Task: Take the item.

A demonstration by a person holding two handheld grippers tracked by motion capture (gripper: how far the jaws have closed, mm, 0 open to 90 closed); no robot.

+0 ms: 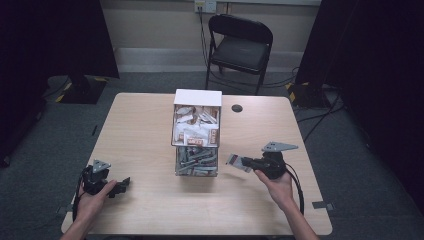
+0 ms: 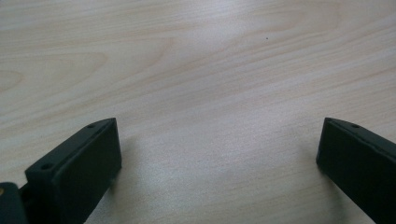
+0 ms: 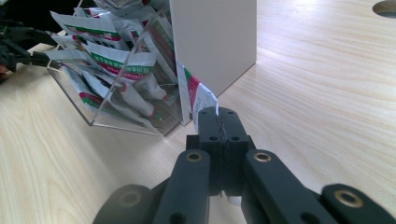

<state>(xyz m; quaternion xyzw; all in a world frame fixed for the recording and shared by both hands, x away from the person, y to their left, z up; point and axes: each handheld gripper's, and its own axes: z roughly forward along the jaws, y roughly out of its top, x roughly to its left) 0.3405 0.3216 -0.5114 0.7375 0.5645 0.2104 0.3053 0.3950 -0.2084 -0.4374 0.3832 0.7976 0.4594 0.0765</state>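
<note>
work in hand: taking sachets out of a clear two-tier dispenser point(image 1: 196, 135) at the middle of the desk point(image 1: 145, 210).
right tool point(image 1: 243, 162): pressed together on one sachet point(image 1: 234, 161); in the right gripper view, jaws closed flat with the packet's white, red and green edge point(image 3: 198, 100) standing up out of the tips.
sachet location: in the high view, clear of the dispenser, just off its lower tier at about 4 o'clock, held low over the desk; contact with the desk not determinable.
left tool point(image 1: 120, 186): spread wide, nothing between the jaws; bare wood grain beyond them in the left gripper view; parked at about 8 o'clock from the dispenser, well apart from it.
dispenser, upper tier: well filled with white and brown packets.
dispenser, lower tier: well filled with grey and white sachets; many seen crowded behind the clear wall point(image 3: 116, 93) in the right gripper view.
done, by judgement: one sachet picked and withdrawn from the stock.
left, by judgement: sachet not yet set down or released; no pile of removed packets visible on the desk, so likely an early stage with most of the stock untouched.
destination: not identifiable; open desk surface between the right hand and the dispenser appears the nearest place.
surroundings: folding chair point(image 1: 240, 47) beyond the desk at 12 o'clock, not involved.
</note>
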